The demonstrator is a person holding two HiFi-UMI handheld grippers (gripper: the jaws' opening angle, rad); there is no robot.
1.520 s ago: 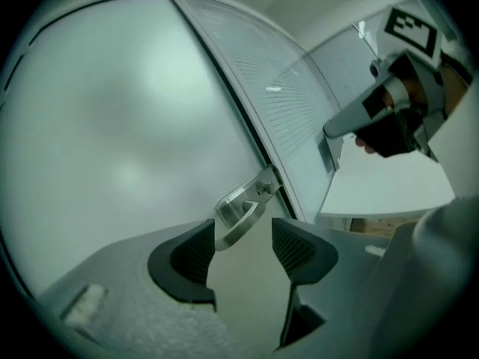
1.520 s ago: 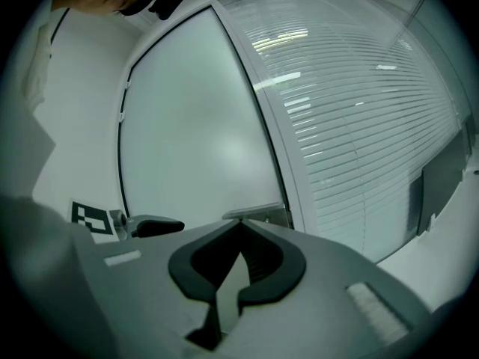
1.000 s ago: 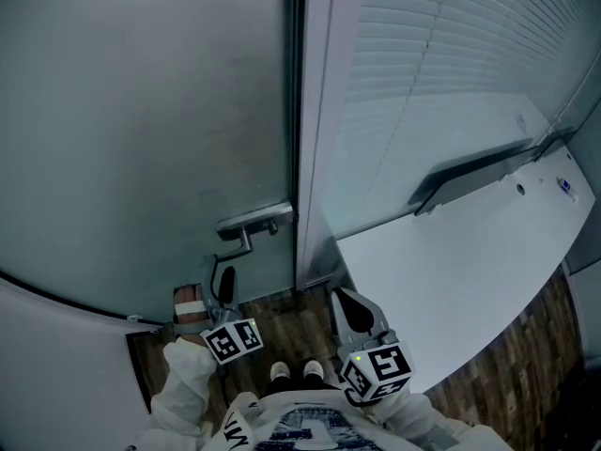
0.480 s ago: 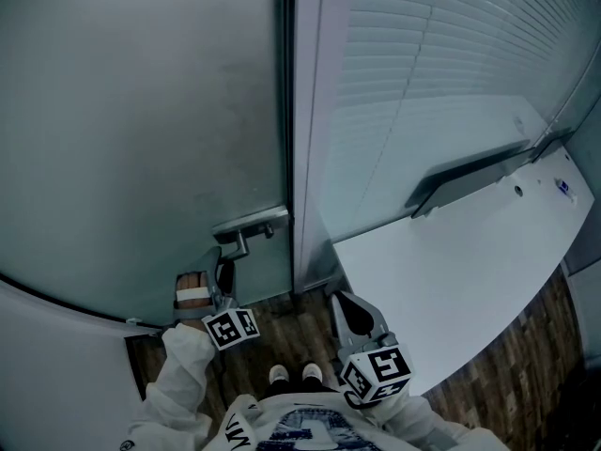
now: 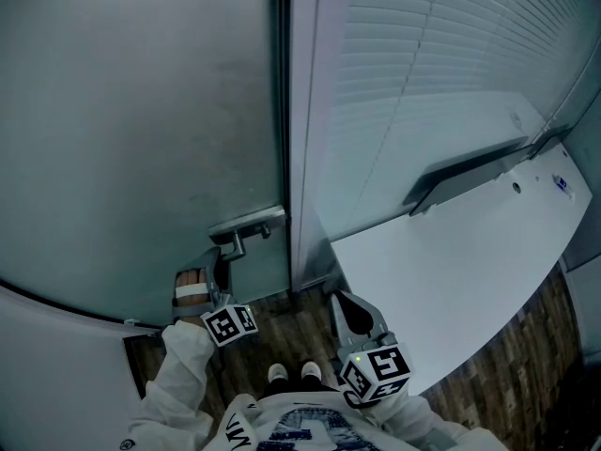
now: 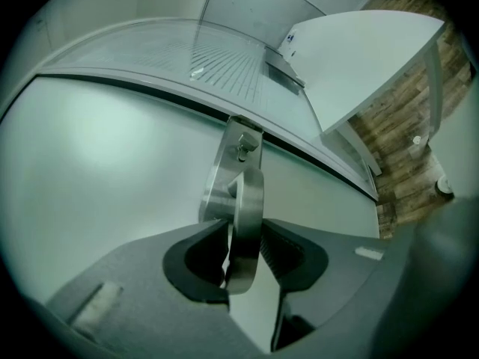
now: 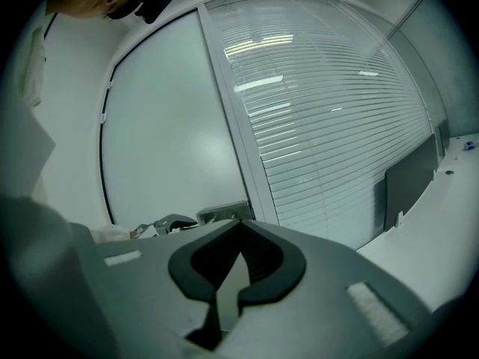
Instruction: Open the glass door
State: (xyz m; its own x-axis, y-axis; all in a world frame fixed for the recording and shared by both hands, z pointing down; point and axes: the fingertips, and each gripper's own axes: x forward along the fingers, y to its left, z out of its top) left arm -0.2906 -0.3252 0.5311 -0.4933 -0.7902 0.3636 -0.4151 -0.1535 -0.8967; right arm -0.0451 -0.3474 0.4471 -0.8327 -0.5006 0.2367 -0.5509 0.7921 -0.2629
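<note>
The frosted glass door (image 5: 141,111) fills the left of the head view, and its steel lever handle (image 5: 246,225) sits by the door's right edge. My left gripper (image 5: 218,261) reaches up to that lever. In the left gripper view the handle (image 6: 247,193) runs between the jaws of the left gripper (image 6: 243,234). The jaws have just been closing, and both pads now lie against the lever's sides. My right gripper (image 5: 349,310) hangs low by the door frame with its tips together and nothing in them. In its own view the right gripper (image 7: 239,223) points at the door.
A pale metal door frame (image 5: 305,111) separates the door from a glass wall with slatted blinds (image 5: 432,64). A white desk (image 5: 470,261) with a dark panel (image 5: 470,172) stands at the right. Below me are the dark wooden floor (image 5: 272,313) and my shoes (image 5: 291,374).
My left gripper has moved up and forward to the lever, and its jaws have closed around it. The right gripper has stayed where it was.
</note>
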